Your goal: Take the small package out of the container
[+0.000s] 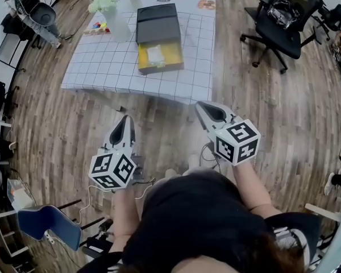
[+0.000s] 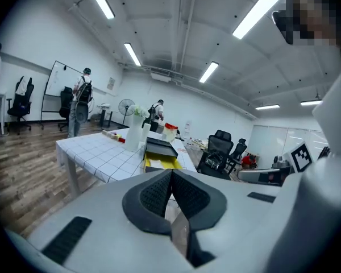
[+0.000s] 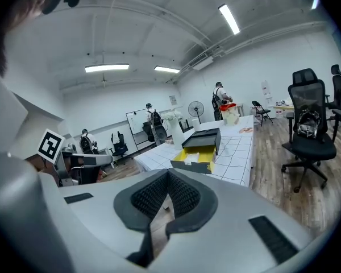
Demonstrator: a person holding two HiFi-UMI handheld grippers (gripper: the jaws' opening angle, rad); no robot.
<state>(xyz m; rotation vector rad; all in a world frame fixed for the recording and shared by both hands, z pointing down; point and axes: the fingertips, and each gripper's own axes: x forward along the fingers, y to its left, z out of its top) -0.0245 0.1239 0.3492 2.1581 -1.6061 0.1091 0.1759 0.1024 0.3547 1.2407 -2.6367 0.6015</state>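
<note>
A dark box with a yellow inside (image 1: pixel 159 57) lies open on the white gridded table (image 1: pixel 102 70), its black lid (image 1: pixel 157 23) folded back. A small pale package (image 1: pixel 154 54) rests inside the yellow tray. The same box (image 2: pixel 161 162) shows far off in the left gripper view, and again as the box (image 3: pixel 195 158) in the right gripper view. My left gripper (image 1: pixel 124 124) and right gripper (image 1: pixel 203 110) hover over the floor short of the table's near edge. Both are shut with nothing between the pads.
A white vase with pale flowers (image 1: pixel 115 20) stands left of the box. A black office chair (image 1: pixel 282 21) is to the table's right, a blue chair (image 1: pixel 48 223) at lower left. People stand in the room's far end (image 2: pixel 79 101).
</note>
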